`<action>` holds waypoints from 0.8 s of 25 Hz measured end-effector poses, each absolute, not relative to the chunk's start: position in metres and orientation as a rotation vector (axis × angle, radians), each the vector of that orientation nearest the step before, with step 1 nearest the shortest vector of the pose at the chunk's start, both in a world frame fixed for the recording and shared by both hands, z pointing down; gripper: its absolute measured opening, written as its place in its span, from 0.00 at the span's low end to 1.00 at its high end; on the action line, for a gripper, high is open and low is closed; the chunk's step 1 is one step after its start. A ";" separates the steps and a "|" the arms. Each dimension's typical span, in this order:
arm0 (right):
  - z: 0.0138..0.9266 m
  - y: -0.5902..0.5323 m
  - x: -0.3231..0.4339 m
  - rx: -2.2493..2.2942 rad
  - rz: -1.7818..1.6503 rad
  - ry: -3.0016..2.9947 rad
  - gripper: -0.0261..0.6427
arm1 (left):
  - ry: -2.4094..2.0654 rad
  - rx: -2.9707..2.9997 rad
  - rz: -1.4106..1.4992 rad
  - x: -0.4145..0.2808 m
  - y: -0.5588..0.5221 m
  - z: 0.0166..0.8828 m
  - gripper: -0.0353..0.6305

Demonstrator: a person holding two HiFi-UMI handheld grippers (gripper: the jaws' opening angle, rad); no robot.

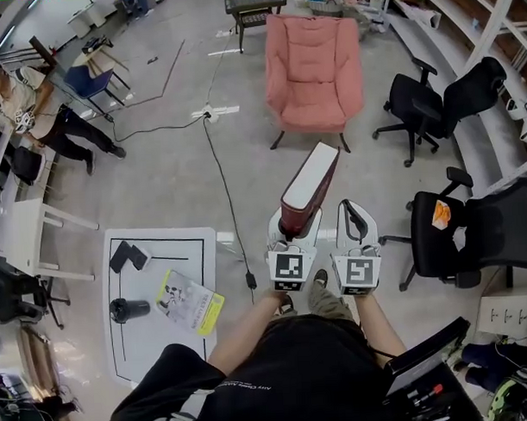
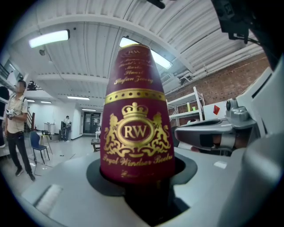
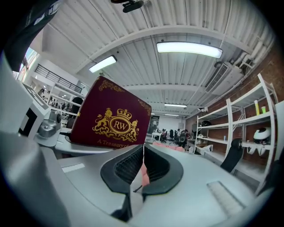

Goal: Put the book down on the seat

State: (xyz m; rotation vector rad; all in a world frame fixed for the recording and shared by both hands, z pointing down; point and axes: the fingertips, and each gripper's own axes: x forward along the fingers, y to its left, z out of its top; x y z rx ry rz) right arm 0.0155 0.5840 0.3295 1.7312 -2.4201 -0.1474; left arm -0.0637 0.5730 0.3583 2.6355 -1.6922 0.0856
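The maroon book (image 1: pixel 310 188) is clamped by its lower end between the jaws of the left gripper (image 1: pixel 294 233). It is held tilted above the floor, well short of the pink armchair (image 1: pixel 314 70) beyond it. The right gripper (image 1: pixel 356 212) is held just beside it, jaws pressed together on nothing.

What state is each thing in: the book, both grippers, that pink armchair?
Maroon hardcover book with gold crest: held aloft, standing on end.
Left gripper: shut on the book's lower end.
Right gripper: shut, holding nothing.
Pink upholstered armchair: upright, seat bare.
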 end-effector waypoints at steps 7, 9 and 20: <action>0.338 0.542 0.029 1.712 -0.134 -2.468 0.06 | -1.730 2.609 0.140 -0.049 0.536 0.365 0.40; 0.341 0.533 0.036 1.704 -0.110 -2.485 0.06 | -1.743 2.598 0.150 -0.043 0.529 0.366 0.40; 0.378 0.501 0.050 1.672 0.050 -2.471 0.06 | -1.741 2.544 0.283 -0.039 0.504 0.394 0.40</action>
